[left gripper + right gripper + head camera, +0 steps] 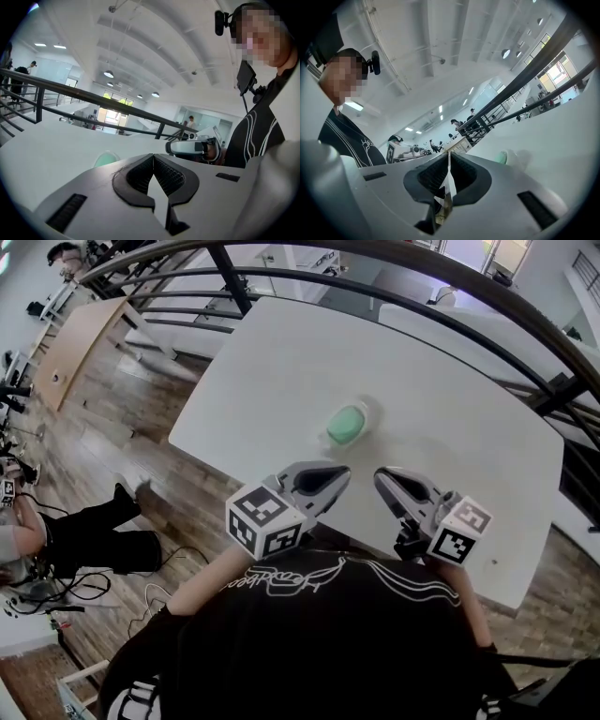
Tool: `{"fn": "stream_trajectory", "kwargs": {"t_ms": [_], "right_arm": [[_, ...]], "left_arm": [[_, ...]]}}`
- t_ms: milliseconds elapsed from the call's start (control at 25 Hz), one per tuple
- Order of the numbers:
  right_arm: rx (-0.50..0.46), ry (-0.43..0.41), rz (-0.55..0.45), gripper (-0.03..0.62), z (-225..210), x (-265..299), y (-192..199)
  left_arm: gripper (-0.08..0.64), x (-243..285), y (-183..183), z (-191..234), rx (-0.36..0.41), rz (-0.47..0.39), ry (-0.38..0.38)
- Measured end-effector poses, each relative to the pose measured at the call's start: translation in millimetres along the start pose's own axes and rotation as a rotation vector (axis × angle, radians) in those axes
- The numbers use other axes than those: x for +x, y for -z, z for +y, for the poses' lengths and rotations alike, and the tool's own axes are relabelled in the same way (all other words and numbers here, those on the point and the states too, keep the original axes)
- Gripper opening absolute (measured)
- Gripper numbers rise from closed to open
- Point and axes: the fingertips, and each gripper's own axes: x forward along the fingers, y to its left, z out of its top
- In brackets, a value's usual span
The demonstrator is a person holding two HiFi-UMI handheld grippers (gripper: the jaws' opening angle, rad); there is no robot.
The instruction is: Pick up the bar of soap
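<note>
Soap [346, 425] lies untouched on the counter [253, 381] ahead of the left tongs [339, 476] and right tongs [382, 479], both clenched empty near the body, likely poised before reaching.

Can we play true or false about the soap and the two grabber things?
1. The bar of soap lies on the white table. True.
2. The left gripper holds the soap. False: its jaws are shut on nothing, and it is short of the soap.
3. The right gripper is shut and empty. True.
4. The soap is red. False: it is green.
</note>
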Motion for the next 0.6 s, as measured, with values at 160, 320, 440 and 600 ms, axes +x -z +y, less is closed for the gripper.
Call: {"fn": "stream_trajectory", "kwargs": {"t_ms": [160,320,440,600], "right_arm": [[-0.004,0.014,-0.009,0.018,-4.6,-0.6,-3.9],[0.02,0.032,-0.011,0.018,-17.9,-6.0,2.6],[0.039,0.034,-0.007,0.018,-23.8,-5.9,12.5],[0.066,0.041,-0.003,0.018,-45.4,9.7,-2.3]], "left_arm": [[0.009,5.3,-0.6,9.3,0.022,0.014,-0.001],[0.009,17.9,4.5,16.5,0.024,0.032,-0.003],[0.011,24.1,12.9,23.1,0.029,0.052,-0.01],[0.046,39.8,0.4,51.4,0.025,0.08,-0.017]]}}
